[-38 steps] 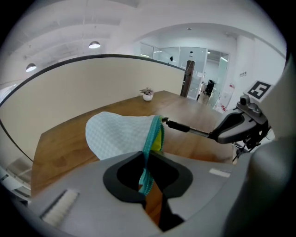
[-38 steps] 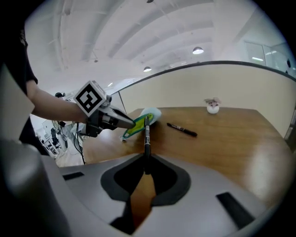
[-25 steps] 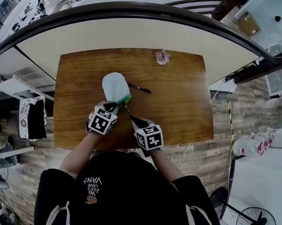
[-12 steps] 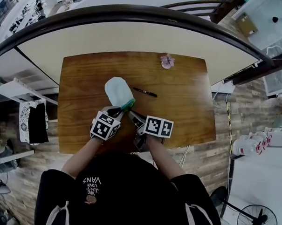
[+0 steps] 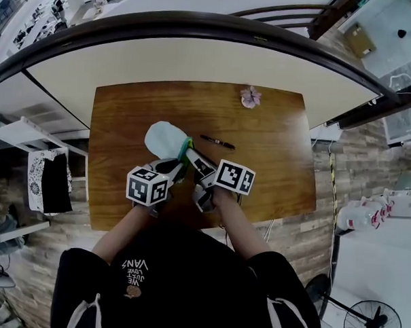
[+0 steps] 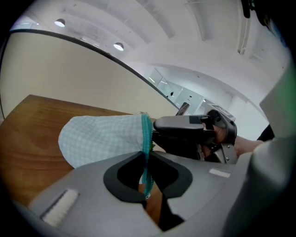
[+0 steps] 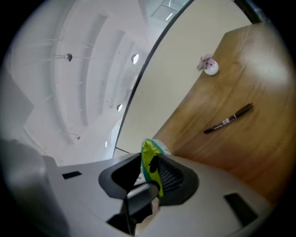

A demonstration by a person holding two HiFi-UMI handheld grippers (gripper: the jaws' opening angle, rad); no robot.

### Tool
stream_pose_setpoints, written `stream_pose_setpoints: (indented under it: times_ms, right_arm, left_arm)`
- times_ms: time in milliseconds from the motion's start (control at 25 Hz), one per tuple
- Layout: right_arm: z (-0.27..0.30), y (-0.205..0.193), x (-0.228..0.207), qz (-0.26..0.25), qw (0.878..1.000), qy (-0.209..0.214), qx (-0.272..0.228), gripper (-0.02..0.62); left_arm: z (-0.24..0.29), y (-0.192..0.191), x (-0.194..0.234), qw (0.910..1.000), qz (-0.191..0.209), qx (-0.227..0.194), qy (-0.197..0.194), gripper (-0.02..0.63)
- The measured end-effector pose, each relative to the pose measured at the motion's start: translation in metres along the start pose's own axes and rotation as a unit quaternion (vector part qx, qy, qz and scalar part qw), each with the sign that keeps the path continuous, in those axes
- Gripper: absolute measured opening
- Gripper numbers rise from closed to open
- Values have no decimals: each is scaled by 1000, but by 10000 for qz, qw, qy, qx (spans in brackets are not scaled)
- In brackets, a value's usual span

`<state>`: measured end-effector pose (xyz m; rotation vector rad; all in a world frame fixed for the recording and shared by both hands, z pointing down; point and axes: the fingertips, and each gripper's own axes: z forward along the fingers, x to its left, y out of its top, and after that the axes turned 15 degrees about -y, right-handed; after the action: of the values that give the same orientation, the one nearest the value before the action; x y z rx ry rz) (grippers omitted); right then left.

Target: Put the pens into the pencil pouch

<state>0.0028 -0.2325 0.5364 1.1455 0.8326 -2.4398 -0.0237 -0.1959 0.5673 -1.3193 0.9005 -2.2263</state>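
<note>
The left gripper [image 6: 147,159] is clenched on the teal zip edge of the pencil pouch [image 6: 99,139], the edge running straight down through the pinch of its jaws. The right gripper [image 7: 148,178] has the other side of the pouch's mouth between its jaws. The yellow-green lining lies against 1 ribbed pad, a dark gap shows on the other side, and the jaws are opening. In the head view the 2 grippers sit close together at the near middle of the wooden table [image 5: 273,163], their marker cubes toward the person. The pale checked pouch stretches from them toward the far left, closed end away from the person. 1 black pen [image 5: 217,141] lies flat on the wood just beyond the right gripper, near the pouch's mouth but apart from it. A small pink object [image 5: 250,96] stands by the table's far edge, well apart from the pen. A pale curved counter runs behind the table.
</note>
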Motion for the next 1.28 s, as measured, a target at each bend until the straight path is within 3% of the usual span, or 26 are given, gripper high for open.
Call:
stream_pose_setpoints:
  times_ms: [80, 160, 240, 320, 440, 520, 720, 800, 1040, 1280]
  right_arm:
    - [-1, 8, 9, -28, 9997, 189, -115, 116]
    - [-4, 17, 10, -223, 9991, 264, -241, 117]
    - [-8, 25, 0, -717, 9967, 83, -371, 117]
    - [-11, 32, -19, -1584, 9856, -397, -449, 117]
    - [-11, 39, -54, -2977, 9456, -1264, -359, 117]
    - [-8, 44, -79, -3624, 9161, -1704, -218, 117]
    - [3, 58, -137, -4620, 8510, -2486, 244, 117]
    - [8, 64, -152, -4771, 8372, -2649, 359, 117]
    - [17, 68, -183, -4871, 8260, -2726, 784, 117]
    - [17, 68, -191, -4811, 8327, -2588, 898, 117]
  left_arm:
    - [-3, 2, 6, 9997, -190, -127, -6, 40]
    - [-5, 3, 13, 9992, -340, -211, 26, 40]
    - [-5, 3, 19, 9987, -431, -270, 60, 40]
    - [-6, 2, 23, 9983, -500, -287, 78, 40]
    - [-8, 3, 31, 9977, -597, -318, 109, 41]
    - [-10, 7, 35, 9971, -647, -386, 127, 41]
    - [-14, 8, 44, 9955, -816, -444, 194, 41]
    - [-17, 7, 48, 9948, -879, -443, 243, 41]
    - [-23, 4, 53, 9922, -1095, -498, 324, 41]
    - [-25, 4, 54, 9908, -1159, -577, 402, 41]
